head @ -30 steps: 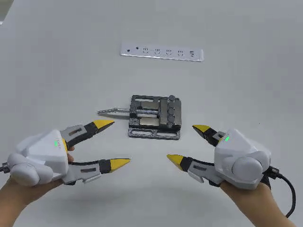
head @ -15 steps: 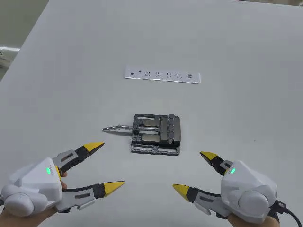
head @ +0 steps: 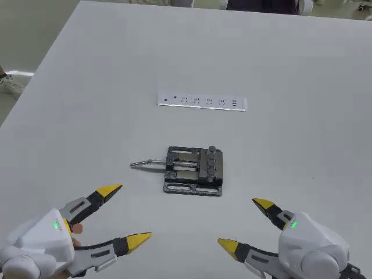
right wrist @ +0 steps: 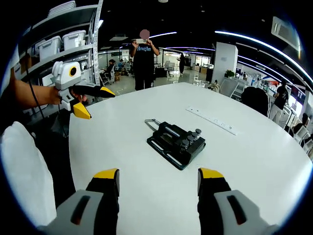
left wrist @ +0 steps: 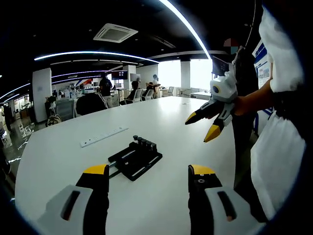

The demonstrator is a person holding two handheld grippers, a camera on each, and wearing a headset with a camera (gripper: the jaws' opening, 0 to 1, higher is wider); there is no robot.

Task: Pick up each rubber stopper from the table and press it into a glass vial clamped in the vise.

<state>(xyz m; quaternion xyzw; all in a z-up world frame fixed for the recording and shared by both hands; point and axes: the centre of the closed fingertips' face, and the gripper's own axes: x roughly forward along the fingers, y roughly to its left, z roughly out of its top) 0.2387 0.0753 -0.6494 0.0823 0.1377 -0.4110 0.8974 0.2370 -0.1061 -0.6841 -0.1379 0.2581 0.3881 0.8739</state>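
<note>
A small dark vise (head: 193, 172) lies on the white table (head: 290, 145), its screw handle pointing left. A row of vials capped with grey stoppers (head: 211, 162) stands between its jaws; the same vise appears in the left gripper view (left wrist: 135, 157) and the right gripper view (right wrist: 176, 142). My left gripper (head: 128, 215) hangs open at the lower left, well short of the vise, nothing between its yellow tips. My right gripper (head: 246, 225) is open at the lower right, likewise apart from the vise. Each gripper's own view shows it open: left (left wrist: 150, 171), right (right wrist: 159, 175).
A white power strip (head: 201, 102) lies flat on the table beyond the vise. The table edge runs along the left (head: 40, 64). A person (right wrist: 145, 58) stands past the table's far end in the right gripper view, with shelving behind.
The head camera has tilted up and back, so the vise and power strip sit lower and smaller. Both grippers have dropped toward the bottom edge, still open.
</note>
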